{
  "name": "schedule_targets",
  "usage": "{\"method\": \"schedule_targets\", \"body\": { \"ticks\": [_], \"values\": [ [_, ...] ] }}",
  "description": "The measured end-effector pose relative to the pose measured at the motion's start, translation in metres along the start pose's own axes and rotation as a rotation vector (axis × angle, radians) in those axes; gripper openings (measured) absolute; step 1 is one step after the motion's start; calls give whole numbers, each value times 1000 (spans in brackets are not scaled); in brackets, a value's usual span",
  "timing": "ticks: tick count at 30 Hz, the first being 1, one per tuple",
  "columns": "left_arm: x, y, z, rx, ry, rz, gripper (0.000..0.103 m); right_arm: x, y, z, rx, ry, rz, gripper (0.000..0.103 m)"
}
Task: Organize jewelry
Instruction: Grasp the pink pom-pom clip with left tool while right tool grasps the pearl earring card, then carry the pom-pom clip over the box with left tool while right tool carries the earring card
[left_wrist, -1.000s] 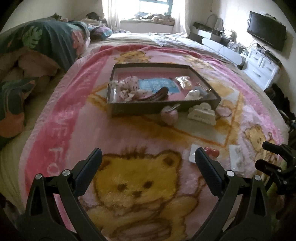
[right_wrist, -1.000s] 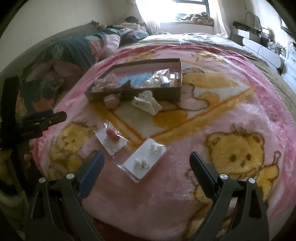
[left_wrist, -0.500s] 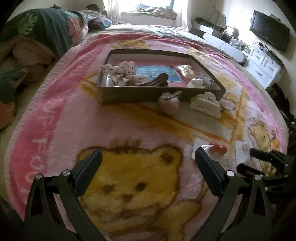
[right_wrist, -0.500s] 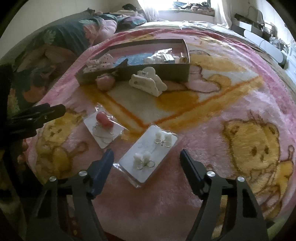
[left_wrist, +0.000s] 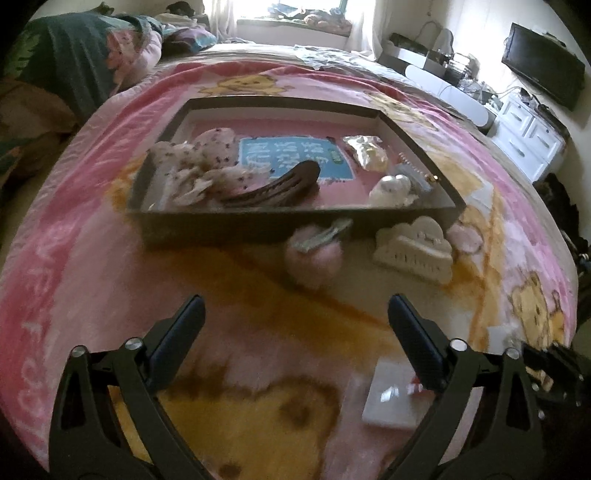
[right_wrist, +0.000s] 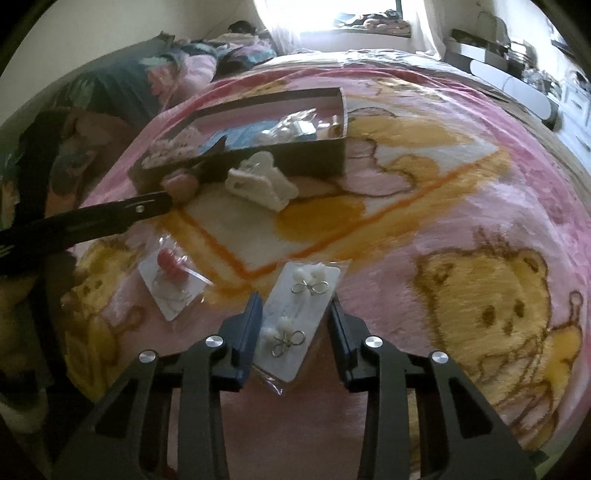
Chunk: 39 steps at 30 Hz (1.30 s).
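A shallow dark box (left_wrist: 258, 225) on the pink bear blanket holds scrunchies, a dark hair clip (left_wrist: 273, 186) and small packets. Before it lie a pink pompom clip (left_wrist: 314, 254) and a white claw clip (left_wrist: 415, 247). My left gripper (left_wrist: 295, 317) is open and empty, a short way in front of the pompom clip. My right gripper (right_wrist: 295, 314) has its jaws narrowed around a white card of bow earrings (right_wrist: 295, 317), fingers (right_wrist: 249, 325) beside its edges; contact is unclear. A card with a red earring (right_wrist: 171, 280) lies to its left.
The box (right_wrist: 258, 158) and claw clip (right_wrist: 260, 182) also show in the right wrist view, with the left gripper's arm (right_wrist: 92, 218) reaching in. Rumpled bedding (left_wrist: 74, 70) lies at the back left. A white dresser (left_wrist: 528, 133) and TV (left_wrist: 543, 74) stand at right.
My left gripper has moved forward toward the box and pompom clip. My right gripper has lowered onto the bow earring card and its jaws have narrowed around it.
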<state>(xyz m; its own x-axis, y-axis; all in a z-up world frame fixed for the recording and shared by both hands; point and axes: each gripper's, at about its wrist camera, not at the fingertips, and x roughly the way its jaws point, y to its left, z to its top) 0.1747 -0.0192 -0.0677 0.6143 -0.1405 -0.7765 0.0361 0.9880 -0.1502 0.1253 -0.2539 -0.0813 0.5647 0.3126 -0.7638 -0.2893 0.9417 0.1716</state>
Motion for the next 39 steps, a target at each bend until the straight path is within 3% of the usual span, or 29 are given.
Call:
{"method": "schedule_targets", "body": {
  "ticks": [4, 6, 7, 9, 19, 25, 39],
  "values": [
    [15, -5, 11, 2, 14, -10, 72, -6, -7, 3, 34, -21, 14, 32],
    [23, -9, 14, 15, 23, -12, 52, -7, -8, 5, 43, -28, 24, 32],
    [26, -10, 14, 20, 30, -15, 45, -8, -7, 6, 43, -31, 28, 27],
    [29, -12, 15, 36, 38, -17, 22, -11, -6, 9, 41, -37, 44, 24],
    [-10, 1, 19, 48, -43, -40, 17, -21, 13, 45, -29, -84, 68, 24],
    [-35, 19, 26, 26, -87, -20, 17, -24, 37, 88, -93, -149, 102, 24],
    [-50, 50, 54, -1, -136, 37, 18, -1, 79, 157, -205, -200, 150, 24]
  ]
}}
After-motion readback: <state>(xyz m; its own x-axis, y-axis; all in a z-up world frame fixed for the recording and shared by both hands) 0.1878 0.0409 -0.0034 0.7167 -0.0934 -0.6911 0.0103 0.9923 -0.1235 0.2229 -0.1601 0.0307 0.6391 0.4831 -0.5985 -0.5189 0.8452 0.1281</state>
